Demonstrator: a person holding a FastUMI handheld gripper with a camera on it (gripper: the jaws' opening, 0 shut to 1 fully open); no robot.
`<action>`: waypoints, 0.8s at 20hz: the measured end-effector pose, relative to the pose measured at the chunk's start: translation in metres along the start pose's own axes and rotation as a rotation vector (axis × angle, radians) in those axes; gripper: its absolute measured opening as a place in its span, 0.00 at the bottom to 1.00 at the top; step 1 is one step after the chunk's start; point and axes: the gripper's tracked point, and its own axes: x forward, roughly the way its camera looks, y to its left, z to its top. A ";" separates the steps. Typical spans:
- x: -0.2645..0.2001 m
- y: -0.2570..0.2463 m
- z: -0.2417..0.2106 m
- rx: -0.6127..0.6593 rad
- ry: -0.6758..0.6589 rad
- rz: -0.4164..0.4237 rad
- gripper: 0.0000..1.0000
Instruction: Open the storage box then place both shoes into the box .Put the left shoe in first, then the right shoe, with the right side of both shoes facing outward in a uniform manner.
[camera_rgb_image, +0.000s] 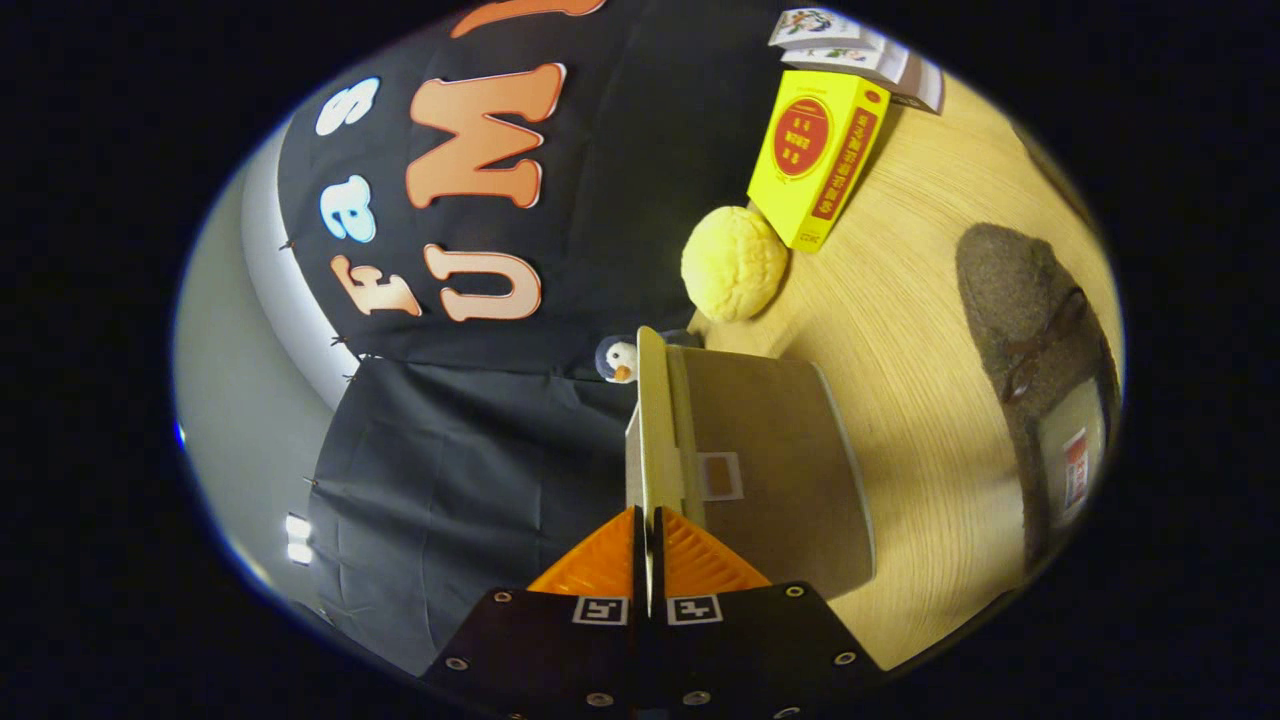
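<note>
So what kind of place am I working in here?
Likely a staged recording booth: a black cloth wall behind a wooden table with props. The gripper is shut on the box lid.

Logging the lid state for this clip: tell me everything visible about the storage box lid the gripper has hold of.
The storage box lid is a thin, pale cardboard-like flap, seen edge-on and swung up from the brown storage box. The gripper is shut on its near edge, one finger on each face. Its far end reaches toward a small penguin toy by the booth wall. The box panel beside it carries a small pale rectangular label.
</note>
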 end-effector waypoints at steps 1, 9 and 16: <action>0.002 -0.004 -0.002 -0.044 0.012 -0.029 0.00; 0.001 -0.040 -0.006 0.054 0.009 -0.126 0.02; 0.009 -0.035 -0.014 0.077 0.051 -0.082 0.17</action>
